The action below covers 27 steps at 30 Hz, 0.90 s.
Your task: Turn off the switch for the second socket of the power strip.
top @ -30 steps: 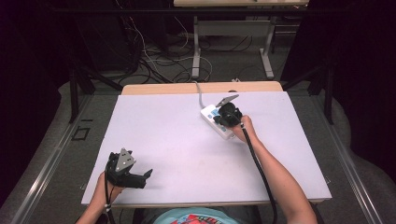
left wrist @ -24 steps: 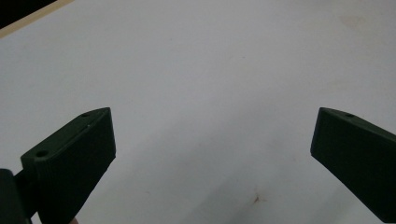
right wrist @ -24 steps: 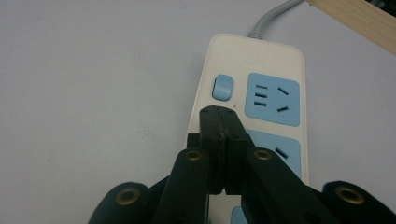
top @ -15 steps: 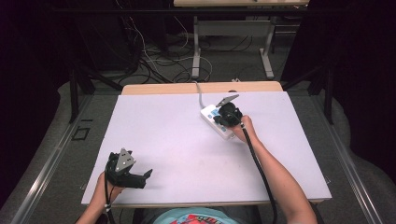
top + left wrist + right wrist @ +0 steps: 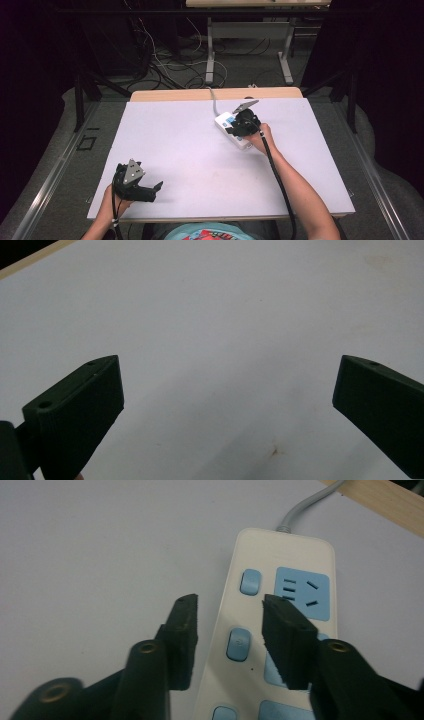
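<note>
A white power strip (image 5: 226, 121) with pale blue sockets and switch buttons lies at the far middle of the table, and I see it close up as the power strip (image 5: 280, 555). My right gripper (image 5: 236, 128) hangs just over it. The right gripper (image 5: 227, 602) has just been opening its jaws, which now stand apart above a blue switch button (image 5: 239, 644) with nothing pinched between them. At the near left corner, my left gripper (image 5: 156, 190) rests low over the table. In its own view the left gripper (image 5: 227, 370) is wide open over bare white surface.
The table is covered by a white sheet (image 5: 200, 165), with a wooden strip (image 5: 175, 95) along the far edge. The strip's grey cord (image 5: 214, 100) runs off the back. Beyond are dark floor, cables and table legs.
</note>
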Each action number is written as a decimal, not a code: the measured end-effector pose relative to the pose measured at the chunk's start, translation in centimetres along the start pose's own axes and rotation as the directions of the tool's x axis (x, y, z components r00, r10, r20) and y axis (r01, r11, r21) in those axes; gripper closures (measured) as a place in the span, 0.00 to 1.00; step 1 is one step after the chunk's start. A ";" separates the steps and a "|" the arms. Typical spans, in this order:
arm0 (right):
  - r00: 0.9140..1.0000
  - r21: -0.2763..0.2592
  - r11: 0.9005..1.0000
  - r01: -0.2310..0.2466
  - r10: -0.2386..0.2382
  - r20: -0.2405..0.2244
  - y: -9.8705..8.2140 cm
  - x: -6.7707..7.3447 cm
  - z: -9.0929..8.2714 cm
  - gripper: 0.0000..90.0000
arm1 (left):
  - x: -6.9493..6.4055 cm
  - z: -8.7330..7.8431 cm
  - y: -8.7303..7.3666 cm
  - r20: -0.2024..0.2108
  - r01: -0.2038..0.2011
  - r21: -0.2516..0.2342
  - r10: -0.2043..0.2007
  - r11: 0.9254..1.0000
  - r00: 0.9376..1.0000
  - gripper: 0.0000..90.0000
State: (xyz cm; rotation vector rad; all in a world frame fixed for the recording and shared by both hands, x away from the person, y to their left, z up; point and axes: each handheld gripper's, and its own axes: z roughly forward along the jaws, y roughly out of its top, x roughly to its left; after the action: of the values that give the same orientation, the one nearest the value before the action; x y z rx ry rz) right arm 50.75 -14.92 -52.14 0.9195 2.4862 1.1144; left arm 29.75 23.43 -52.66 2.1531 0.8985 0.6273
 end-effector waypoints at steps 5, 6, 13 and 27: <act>0.999 -0.025 0.999 -0.036 0.035 -0.028 -0.1 0.1 -0.5 0.43 | 0.0 0.0 0.0 0.000 -0.001 0.001 0.001 1.000 1.000 0.00; 0.999 0.021 0.999 -0.035 0.036 -0.039 0.1 0.0 -0.9 0.40 | 0.0 0.0 0.0 -0.002 -0.002 0.000 0.002 1.000 1.000 0.00; 0.998 -0.006 0.999 -0.039 0.039 -0.055 0.1 0.3 -2.0 0.23 | 0.0 -0.1 0.0 0.001 -0.001 0.002 0.001 1.000 1.000 0.00; 0.996 -0.022 0.999 -0.028 0.026 -0.082 -0.3 1.3 -4.3 0.09 | 0.0 -0.2 0.0 -0.009 -0.003 -0.001 0.003 1.000 1.000 0.00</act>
State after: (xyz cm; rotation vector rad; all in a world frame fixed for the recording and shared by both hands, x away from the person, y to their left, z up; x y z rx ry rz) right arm 47.57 -16.68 -49.45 0.9211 2.5266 1.2100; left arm 29.66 23.50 -52.51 2.1531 0.8995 0.6389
